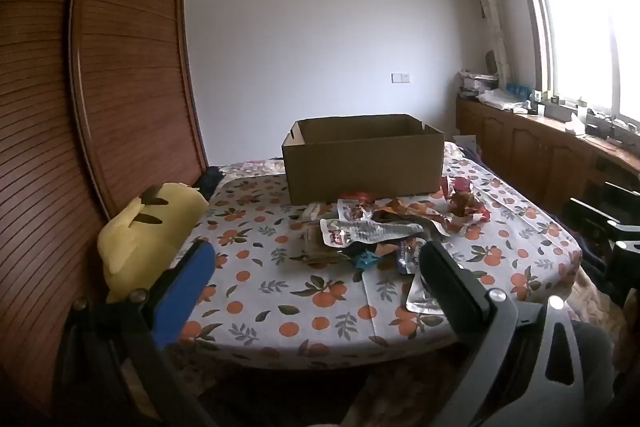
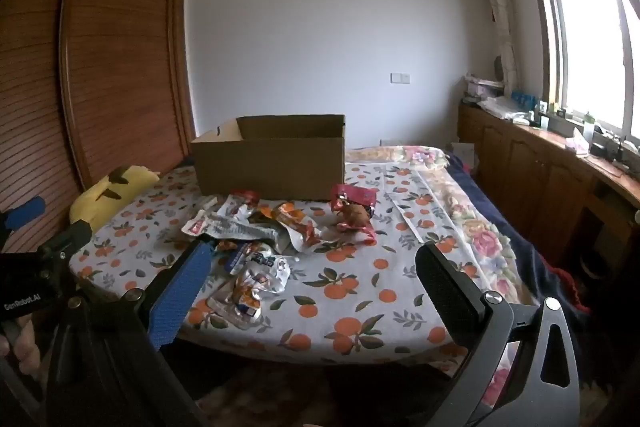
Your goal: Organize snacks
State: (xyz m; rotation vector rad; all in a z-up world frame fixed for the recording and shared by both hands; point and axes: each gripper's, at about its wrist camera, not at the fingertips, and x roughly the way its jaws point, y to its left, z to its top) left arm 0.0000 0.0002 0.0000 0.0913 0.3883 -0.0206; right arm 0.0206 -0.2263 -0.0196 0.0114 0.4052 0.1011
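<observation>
A heap of crumpled snack packets (image 1: 384, 227) (image 2: 256, 235) lies on a bed covered with an orange-print sheet (image 1: 280, 311) (image 2: 360, 291). Behind the heap stands an open brown cardboard box (image 1: 362, 157) (image 2: 272, 157). A red packet (image 2: 354, 207) lies a little apart, to the right of the pile. My left gripper (image 1: 316, 267) is open over the near edge of the bed, short of the packets, nothing between its fingers. My right gripper (image 2: 316, 263) is open as well, with the nearest packets showing just beside its blue finger (image 2: 180, 295). The left gripper (image 2: 48, 231) shows at the right wrist view's left edge.
A yellow plush toy (image 1: 148, 239) (image 2: 108, 193) lies at the bed's left side against a tall wooden slatted wardrobe (image 1: 120, 67). A low wooden cabinet (image 2: 540, 163) with clutter runs under the window on the right. A floral blanket (image 2: 472, 227) covers the bed's right part.
</observation>
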